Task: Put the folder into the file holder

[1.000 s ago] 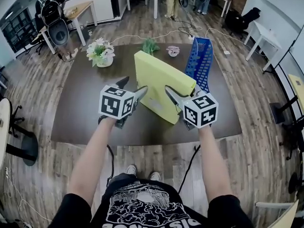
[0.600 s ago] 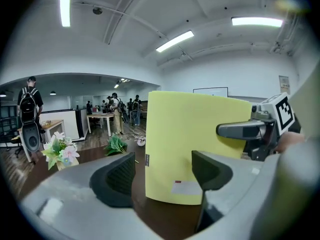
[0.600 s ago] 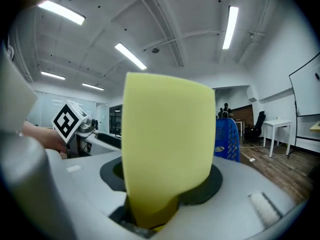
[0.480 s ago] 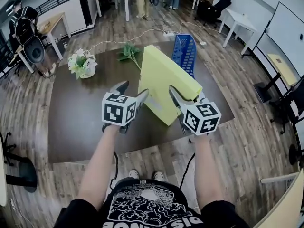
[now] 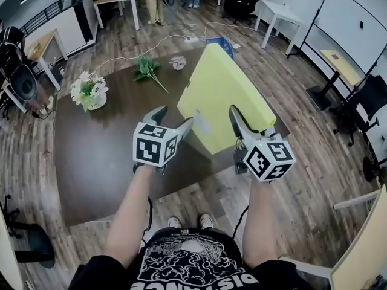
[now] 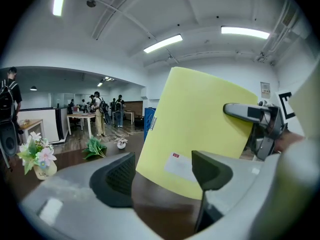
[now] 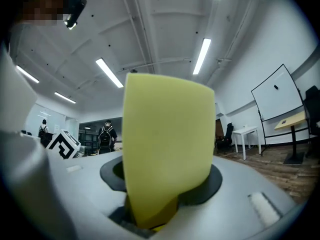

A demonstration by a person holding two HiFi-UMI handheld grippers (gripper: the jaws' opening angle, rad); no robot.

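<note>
My right gripper (image 5: 251,124) is shut on the near lower edge of a thick yellow folder (image 5: 225,95), which it holds tilted in the air above the dark table (image 5: 91,156). In the right gripper view the folder (image 7: 167,149) stands edge-on between the pads, filling my right gripper (image 7: 162,184). My left gripper (image 5: 175,118) stands open by the folder's lower left corner. The left gripper view shows the folder (image 6: 200,134) just beyond my left gripper (image 6: 162,176), with nothing clamped. The blue file holder (image 5: 219,41) peeks out behind the folder's top, and as a blue strip (image 6: 148,124).
A pot of white flowers (image 5: 87,92), a green sprig (image 5: 147,70) and a small white dish (image 5: 177,62) sit on the far left part of the table. A whiteboard (image 5: 344,35) and white desks stand to the right; people stand at the back.
The folder has risen and swung to the right, so it now covers most of the blue holder. Both grippers moved with it; the left stays open beside its corner.
</note>
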